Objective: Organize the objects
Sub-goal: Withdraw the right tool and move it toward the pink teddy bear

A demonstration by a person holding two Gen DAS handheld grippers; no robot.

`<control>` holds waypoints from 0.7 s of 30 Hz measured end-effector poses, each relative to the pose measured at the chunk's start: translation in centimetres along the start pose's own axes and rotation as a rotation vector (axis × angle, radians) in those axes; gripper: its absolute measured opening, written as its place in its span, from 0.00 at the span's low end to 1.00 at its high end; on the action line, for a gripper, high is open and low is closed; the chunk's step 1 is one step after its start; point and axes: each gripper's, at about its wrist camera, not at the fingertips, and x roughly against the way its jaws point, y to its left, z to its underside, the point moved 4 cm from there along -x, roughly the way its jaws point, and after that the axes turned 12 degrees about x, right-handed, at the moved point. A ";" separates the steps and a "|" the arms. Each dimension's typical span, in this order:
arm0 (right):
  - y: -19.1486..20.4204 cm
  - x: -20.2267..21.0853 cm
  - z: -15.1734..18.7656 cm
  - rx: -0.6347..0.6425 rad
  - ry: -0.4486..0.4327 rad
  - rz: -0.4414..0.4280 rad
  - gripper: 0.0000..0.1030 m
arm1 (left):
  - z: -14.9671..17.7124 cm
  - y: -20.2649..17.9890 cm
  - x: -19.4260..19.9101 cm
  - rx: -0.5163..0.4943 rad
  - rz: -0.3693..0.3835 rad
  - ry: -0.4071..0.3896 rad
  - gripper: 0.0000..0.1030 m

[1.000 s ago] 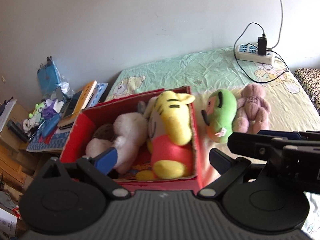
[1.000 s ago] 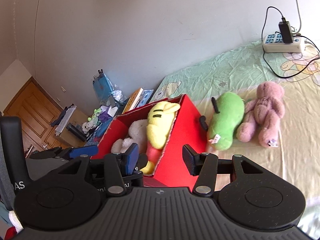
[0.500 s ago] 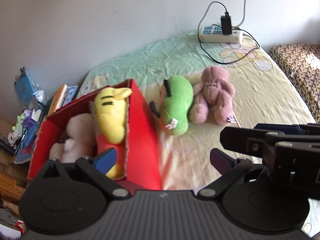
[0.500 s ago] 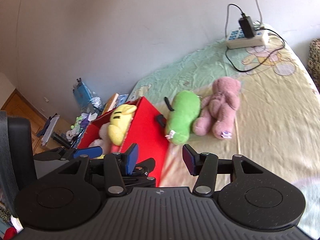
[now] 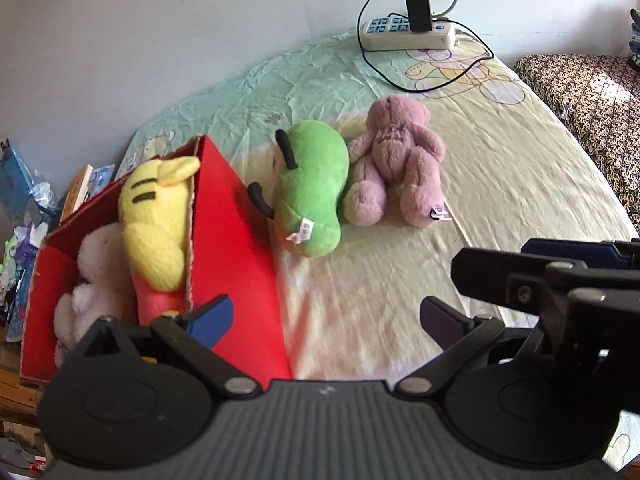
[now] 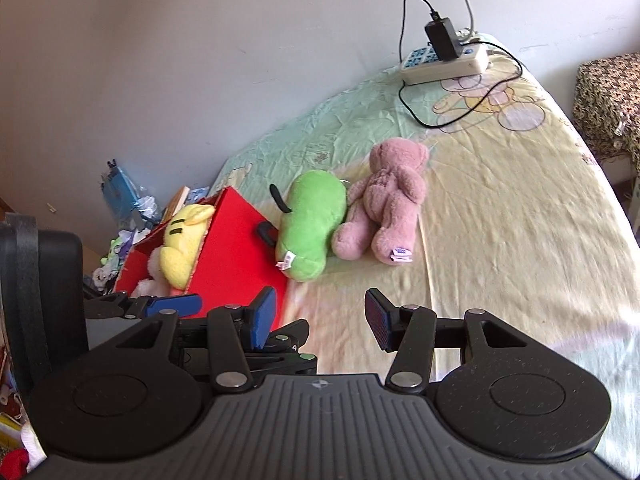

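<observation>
Red box (image 5: pixel 236 264) sits at the bed's near-left edge, open top, w/ yellow tiger plush (image 5: pixel 156 220) and a white plush (image 5: pixel 96 264) already inside, tiger's head above the rim. Status, as judged: partly done; two toys packed, two left out. Green plush (image 5: pixel 312 196) lies on the bedsheet (image 5: pixel 500 184) just beside the box's right wall, one black antenna touching or nearly touching it; pink teddy (image 5: pixel 396 160) lies face-down against the green one's far side. Left gripper (image 5: pixel 326 322): jaws apart, nothing btwn them, aimed at bare sheet next to the box. Right gripper (image 6: pixel 320 316): jaws apart, empty, pointing toward the green plush, not yet at it. Remaining, est.: pick green plush, then teddy, into box; space inside looks tight. Power strip (image 5: pixel 408 34) w/ cable sits at the far end by the wall, well apart.
</observation>
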 end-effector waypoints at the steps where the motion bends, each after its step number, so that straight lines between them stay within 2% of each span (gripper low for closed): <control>1: -0.1 -0.1 0.1 -0.003 0.006 0.008 0.51 | 0.0 0.0 -0.3 0.000 0.003 0.006 0.97; 9: -1.3 -0.7 0.6 -0.029 0.029 0.077 0.51 | 0.2 -0.4 -1.7 -0.009 0.024 0.040 0.97; 21: -2.8 -1.5 1.4 -0.067 0.061 0.108 0.51 | 0.5 -1.3 -3.3 -0.035 0.038 0.071 0.97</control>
